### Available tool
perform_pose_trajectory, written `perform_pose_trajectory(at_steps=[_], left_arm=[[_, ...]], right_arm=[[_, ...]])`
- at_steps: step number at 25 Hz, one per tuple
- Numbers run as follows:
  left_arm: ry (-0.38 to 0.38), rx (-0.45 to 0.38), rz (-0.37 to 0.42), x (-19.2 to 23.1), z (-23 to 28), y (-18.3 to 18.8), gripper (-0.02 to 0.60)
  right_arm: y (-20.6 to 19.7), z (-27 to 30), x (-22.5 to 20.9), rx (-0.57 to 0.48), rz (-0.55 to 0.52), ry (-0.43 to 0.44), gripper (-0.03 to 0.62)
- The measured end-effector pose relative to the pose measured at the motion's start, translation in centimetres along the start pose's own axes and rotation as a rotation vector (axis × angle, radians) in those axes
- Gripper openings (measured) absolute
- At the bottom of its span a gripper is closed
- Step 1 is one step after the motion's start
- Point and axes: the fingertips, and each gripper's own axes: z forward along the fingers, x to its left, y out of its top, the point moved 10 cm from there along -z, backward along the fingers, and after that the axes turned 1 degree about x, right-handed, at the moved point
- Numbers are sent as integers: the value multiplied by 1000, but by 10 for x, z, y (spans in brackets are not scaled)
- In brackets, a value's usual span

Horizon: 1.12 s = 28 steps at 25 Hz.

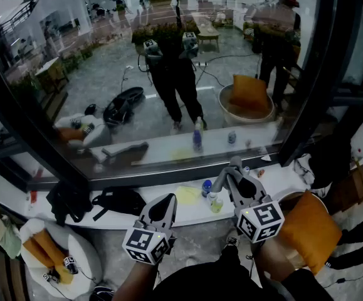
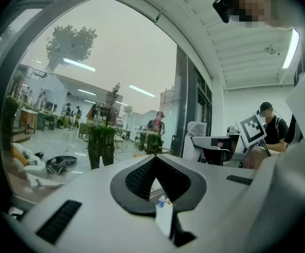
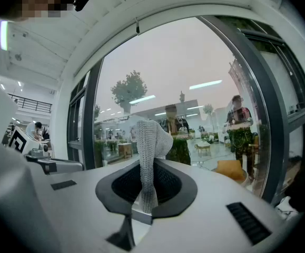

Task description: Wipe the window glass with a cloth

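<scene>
Grey knitted cloth (image 3: 151, 141) is pinched btw. the two jaws of the right gripper (image 3: 148, 167). It stands up out of the jaws and folds over at the top. In the head view this gripper is raised toward the window glass (image 1: 168, 74), near its lower frame. Whether the cloth touches the glass, I cannot tell.

Left gripper (image 2: 153, 158) has its jaws pressed together at the tips, w/ nothing btw. them. In the head view it sits lower, to the left of the right one.

Below the glass runs a white sill (image 1: 194, 213) w/ a yellow rag (image 1: 187, 195), a blue-capped bottle (image 1: 206, 187) and a small greenish bottle (image 1: 217, 204). Black bag (image 1: 121, 199) lies at the sill's left part, and an orange cushion (image 1: 310, 231) is at the lower right.
</scene>
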Motion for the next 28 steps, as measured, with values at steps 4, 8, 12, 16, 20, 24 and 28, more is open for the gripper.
perform_pose_trajectory(at_steps=[4,8,12,16,20,24,28], left_arm=[[-4,0,7,-5,3,-2,8],[-9,2,9,-8,3,-2,8],[-8,2,11,-8,1,-1,8],[-6,2,10,-7,0,-1,8],[1,3,14,-6,-3,0,8],[-3,5,21,-6,-4,1,8],[-19,6,33,-8,1,5,8]], right_arm=[[-1,-4,-3,2,-1,0,52],[-2,-6,-4,2,0,-3,52],[-2,-7,-2,0,2,-3,52],[-1,-5,-2,-18,3,2,52],[-1,-5,-2,-11,9,-5,52],[-1,-7,-7,-9,26,-18,52],[0,-8,-9,-13,32,-29,52]])
